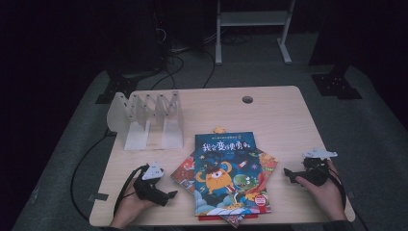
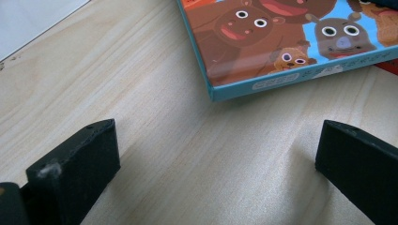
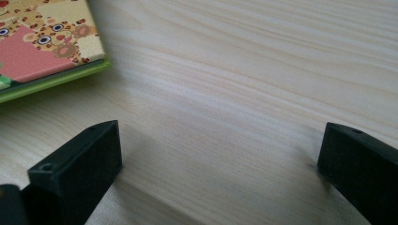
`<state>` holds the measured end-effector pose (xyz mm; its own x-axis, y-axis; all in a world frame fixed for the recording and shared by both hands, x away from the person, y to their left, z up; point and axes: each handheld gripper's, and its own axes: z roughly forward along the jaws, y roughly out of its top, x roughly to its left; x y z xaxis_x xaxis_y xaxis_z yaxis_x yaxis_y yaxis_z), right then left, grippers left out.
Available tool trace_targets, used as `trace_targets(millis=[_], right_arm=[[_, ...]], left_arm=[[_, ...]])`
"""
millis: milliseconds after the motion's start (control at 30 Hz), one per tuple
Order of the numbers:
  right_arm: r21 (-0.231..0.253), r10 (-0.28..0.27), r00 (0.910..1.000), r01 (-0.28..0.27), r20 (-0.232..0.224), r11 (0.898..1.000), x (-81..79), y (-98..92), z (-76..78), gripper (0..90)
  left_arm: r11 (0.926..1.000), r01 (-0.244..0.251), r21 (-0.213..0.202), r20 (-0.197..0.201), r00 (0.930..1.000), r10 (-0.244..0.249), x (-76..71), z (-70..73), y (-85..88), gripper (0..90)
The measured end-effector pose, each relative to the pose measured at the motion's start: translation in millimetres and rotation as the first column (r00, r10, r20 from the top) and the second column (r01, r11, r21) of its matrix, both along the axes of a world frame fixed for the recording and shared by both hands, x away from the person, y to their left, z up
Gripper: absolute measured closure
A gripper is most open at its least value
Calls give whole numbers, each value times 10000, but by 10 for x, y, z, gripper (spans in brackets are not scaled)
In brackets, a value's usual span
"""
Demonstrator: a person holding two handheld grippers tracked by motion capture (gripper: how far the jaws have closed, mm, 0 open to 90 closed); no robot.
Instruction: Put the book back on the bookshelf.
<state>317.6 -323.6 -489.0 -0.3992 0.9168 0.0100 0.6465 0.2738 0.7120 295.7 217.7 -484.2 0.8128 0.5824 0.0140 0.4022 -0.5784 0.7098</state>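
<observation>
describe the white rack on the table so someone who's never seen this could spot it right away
On the light wooden table, look to the far left corner, beyond the pile of picture books. The white rack stands there upright, a row of thin plates on a flat base. It is the one plain white, standing thing; the books are colourful and lie flat.

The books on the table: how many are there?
At least 2: a blue book on top of the pile, and a red book under it. More may be hidden underneath.

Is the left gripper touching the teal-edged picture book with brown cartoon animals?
Apart. The left gripper view shows bare wooden table between the open left gripper and the teal-edged picture book.
</observation>
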Motion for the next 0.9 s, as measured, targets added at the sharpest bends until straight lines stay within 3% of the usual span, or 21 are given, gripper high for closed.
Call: trace_targets(millis=[133,233,500,633,667,900], right_arm=[[-1,1,10000,-1,0,10000,0,0,0,0],[-14,23,10000,-23,-4,10000,1,-1,1,0],[-16,72,10000,-72,9,10000,0,1,0,0],[-16,72,10000,-72,13,10000,0,0,0,0],[-16,72,10000,-72,13,10000,0,0,0,0],[-13,68,10000,-68,10,10000,1,1,0,0]], left_arm=[[10000,9,-10,10,10000,-9,-5,1,9,0],[9998,61,-197,-233,9997,-65,-1,19,29,0],[9982,262,-540,-24,9996,-264,-60,142,101,117],[9961,225,-850,-164,9996,-239,-59,236,175,262],[9951,106,-981,-189,9997,-125,-59,260,192,262],[9850,-313,-1695,-441,9987,241,-86,421,215,632]])
